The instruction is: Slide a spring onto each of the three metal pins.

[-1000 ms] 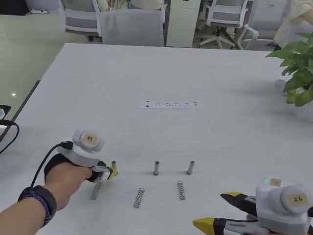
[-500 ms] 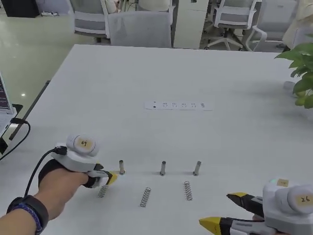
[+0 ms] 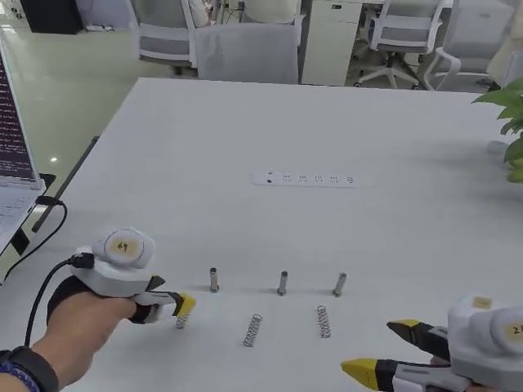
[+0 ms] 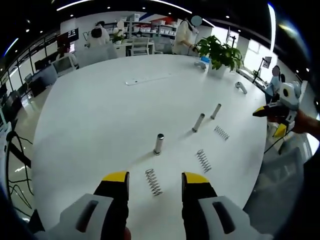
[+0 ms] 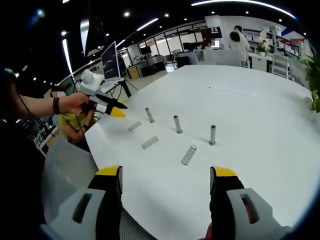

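Three short metal pins stand upright in a row on the white table: left pin [image 3: 214, 279], middle pin [image 3: 283, 282], right pin [image 3: 340, 284]. In front of each lies a loose spring: left spring [image 3: 181, 320], middle spring [image 3: 252, 329], right spring [image 3: 324, 321]. My left gripper [image 3: 185, 305] hovers low over the left spring. Its own view has the left gripper [image 4: 155, 178] open, with the left spring [image 4: 153, 181] lying between the jaws and the left pin [image 4: 159, 144] just beyond. My right gripper [image 3: 382, 351] is open near the table's front right; the right gripper [image 5: 165, 173] holds nothing.
A white power strip [image 3: 302, 179] lies flat at mid-table. A potted plant [image 3: 513, 122] stands at the far right edge. A laptop [image 3: 12, 163] and a black cable [image 3: 37, 237] sit off the left edge. Office chairs [image 3: 245, 41] stand behind the table.
My left gripper has drawn back from the left pin toward me and now sits over the left spring. The head camera shifted left. The right gripper has stayed about where it was.
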The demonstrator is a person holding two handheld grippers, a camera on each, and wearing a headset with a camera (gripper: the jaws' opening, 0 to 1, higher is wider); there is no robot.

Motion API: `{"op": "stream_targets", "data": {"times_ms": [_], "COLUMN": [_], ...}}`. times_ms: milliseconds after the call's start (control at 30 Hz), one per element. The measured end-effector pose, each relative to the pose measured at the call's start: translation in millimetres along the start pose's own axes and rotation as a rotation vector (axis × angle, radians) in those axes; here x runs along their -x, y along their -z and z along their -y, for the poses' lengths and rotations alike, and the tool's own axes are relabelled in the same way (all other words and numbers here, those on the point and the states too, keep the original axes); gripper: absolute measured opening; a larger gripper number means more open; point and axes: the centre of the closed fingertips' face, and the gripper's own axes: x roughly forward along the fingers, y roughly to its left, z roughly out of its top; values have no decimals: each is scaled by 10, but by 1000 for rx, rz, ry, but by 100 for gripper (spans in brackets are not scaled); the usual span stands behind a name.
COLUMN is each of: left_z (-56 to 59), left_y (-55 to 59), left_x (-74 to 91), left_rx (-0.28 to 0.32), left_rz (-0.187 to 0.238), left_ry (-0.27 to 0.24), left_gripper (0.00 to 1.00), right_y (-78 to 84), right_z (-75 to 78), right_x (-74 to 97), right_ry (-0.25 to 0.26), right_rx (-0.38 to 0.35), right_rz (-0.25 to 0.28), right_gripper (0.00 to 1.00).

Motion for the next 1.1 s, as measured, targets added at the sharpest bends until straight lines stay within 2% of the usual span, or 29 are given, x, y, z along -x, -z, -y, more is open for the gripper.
{"op": "stream_targets", "data": {"times_ms": [133,567,833,1100], "left_z": [27,68,52,103], "left_y": [38,163,149,141], "left_x": [61,388,597,740], "left_rx": [-19,-2,10,26], "left_rz": [19,72,120,161], "left_ry": [13,19,13,21], "left_gripper": [39,51,57,61], "right_y": [-17,-29,-40,-37], "right_z": [8,54,58,66], "right_x": [-3,-12,-3,-5], "right_ry": [0,3,4,2], "right_rx": [-2,-8,-9,-10], "right_rz": [3,7,10,11], "right_gripper": [70,70,70,70]}}
